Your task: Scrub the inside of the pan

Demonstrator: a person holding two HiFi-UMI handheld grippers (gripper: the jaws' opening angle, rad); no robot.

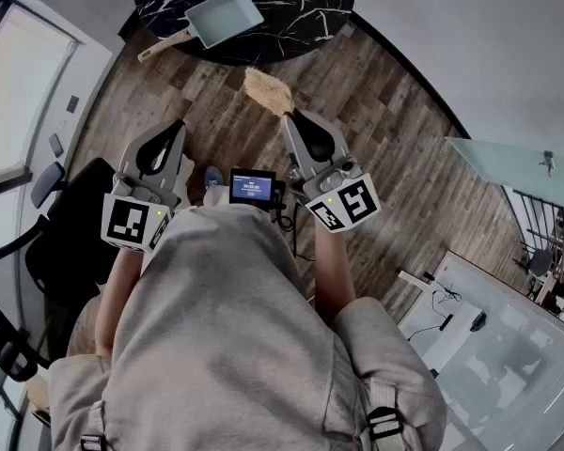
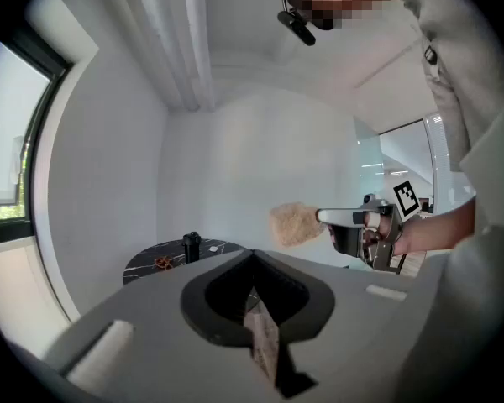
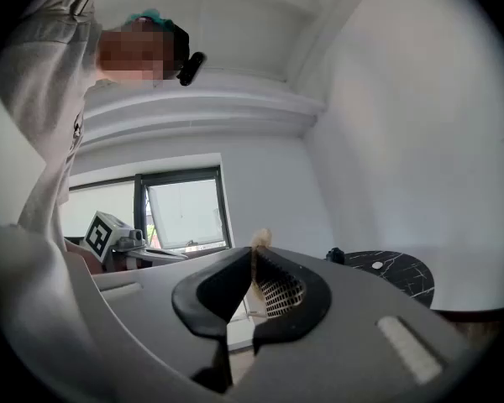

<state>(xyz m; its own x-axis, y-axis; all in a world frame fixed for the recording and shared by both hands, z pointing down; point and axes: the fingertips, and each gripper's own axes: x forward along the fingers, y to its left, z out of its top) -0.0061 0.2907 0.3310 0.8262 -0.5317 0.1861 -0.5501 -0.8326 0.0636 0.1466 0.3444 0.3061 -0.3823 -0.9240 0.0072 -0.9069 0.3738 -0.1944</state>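
Grey cloth of the person's top [image 1: 226,327] fills the near view, with both arms held out in front over the wooden floor [image 1: 385,130]. The left tongs [image 1: 176,126] are closed tight with nothing in them. The right tongs [image 1: 290,116] are clamped on a tan, fibrous scrubber [image 1: 267,91], most of which sticks out past the tips. The pan [image 1: 224,17], pale, square and apparently empty, sits well ahead on the dark marbled tabletop [image 1: 305,3]. Its light handle [image 1: 164,44] points off toward the person's left, and neither tool is near it yet. To my eye the step in hand is closing that gap, so I would step up to the tabletop before reaching, because scrubbing at full stretch gives little pressure. The handle lies on the empty tool's side, so the left tongs could open and pinch it, or press down on it, to stop the pan sliding on the smooth top. The scrubber should then come down flat on the pan's bottom. The right grip needs to stay firm so the soft pad does not twist out. Short strokes into each square corner and up the walls would suit this shape.
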